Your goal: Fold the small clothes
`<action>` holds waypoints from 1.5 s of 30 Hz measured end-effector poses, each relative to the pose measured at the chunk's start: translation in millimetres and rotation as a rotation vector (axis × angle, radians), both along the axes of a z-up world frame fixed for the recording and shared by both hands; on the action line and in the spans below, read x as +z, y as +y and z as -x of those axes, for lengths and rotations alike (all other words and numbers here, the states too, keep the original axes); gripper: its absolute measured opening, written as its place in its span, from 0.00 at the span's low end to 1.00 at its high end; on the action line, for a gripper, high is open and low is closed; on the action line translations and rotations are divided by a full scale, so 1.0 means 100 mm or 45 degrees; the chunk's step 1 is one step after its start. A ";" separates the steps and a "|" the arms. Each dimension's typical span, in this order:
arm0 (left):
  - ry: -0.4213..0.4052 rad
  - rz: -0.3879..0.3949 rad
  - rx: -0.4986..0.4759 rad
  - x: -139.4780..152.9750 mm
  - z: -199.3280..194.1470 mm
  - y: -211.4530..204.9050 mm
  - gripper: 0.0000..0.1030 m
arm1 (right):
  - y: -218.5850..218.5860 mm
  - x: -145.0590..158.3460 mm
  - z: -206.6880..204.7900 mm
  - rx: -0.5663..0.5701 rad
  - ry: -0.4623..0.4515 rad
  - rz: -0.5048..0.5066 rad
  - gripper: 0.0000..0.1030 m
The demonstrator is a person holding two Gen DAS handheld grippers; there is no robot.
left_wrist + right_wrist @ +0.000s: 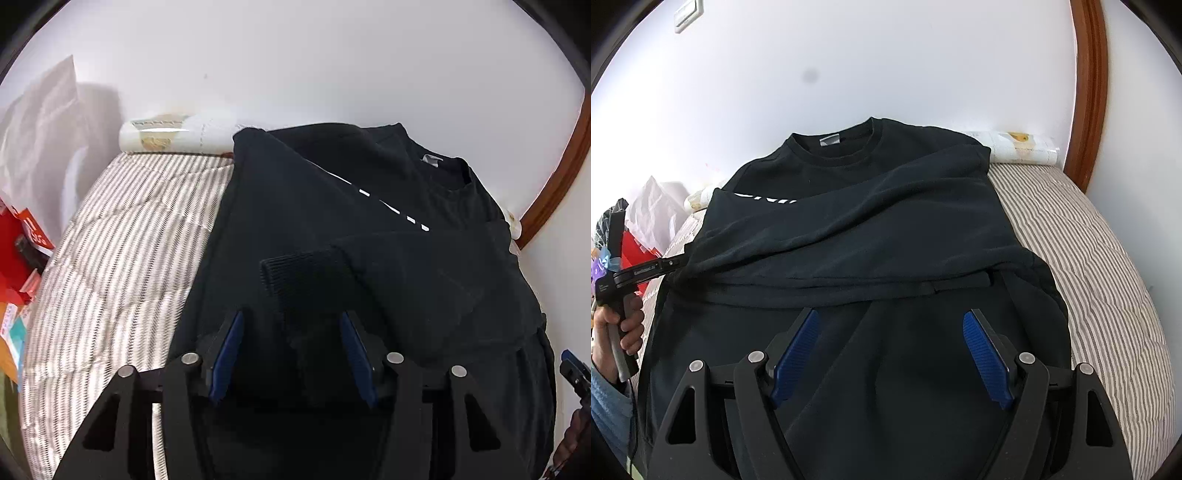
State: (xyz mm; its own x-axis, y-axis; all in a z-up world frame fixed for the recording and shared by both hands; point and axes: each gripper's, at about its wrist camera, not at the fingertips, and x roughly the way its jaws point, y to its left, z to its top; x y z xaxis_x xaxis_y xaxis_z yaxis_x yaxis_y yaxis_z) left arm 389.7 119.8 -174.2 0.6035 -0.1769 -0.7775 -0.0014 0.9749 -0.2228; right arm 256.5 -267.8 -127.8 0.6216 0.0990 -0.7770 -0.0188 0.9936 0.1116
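From our left claw [291, 347], jaws partly apart over a ribbed cuff [295, 273], black sweatshirt [369, 229] on the striped bed [122, 240], only our right claw [888, 350], jaws wide and empty, shows the hand [622, 321].

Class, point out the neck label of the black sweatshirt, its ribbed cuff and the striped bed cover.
neck label [829, 140], right wrist view, middle of the grey tag.
ribbed cuff [295, 271], left wrist view, the ribbing.
striped bed cover [1089, 266], right wrist view, bare part.
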 end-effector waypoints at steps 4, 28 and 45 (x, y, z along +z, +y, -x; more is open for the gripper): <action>0.021 -0.084 0.023 -0.05 -0.08 -0.10 0.06 | -0.07 -0.06 0.00 -0.019 0.024 0.000 0.77; 0.004 -0.230 0.103 0.17 0.18 0.12 0.03 | -0.47 0.00 0.27 -0.113 -0.012 0.155 0.77; 0.001 -0.222 0.071 0.29 1.47 0.07 0.54 | -1.02 -0.24 1.08 -0.206 0.105 0.171 0.41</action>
State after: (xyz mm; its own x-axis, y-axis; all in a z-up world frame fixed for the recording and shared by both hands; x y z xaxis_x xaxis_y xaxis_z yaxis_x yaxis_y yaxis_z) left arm 242.5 126.5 -145.5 0.6077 -0.0054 -0.7941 -0.0567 0.9971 -0.0501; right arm 148.7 -369.7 -151.7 0.5545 -0.1044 -0.8256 0.1458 0.9889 -0.0272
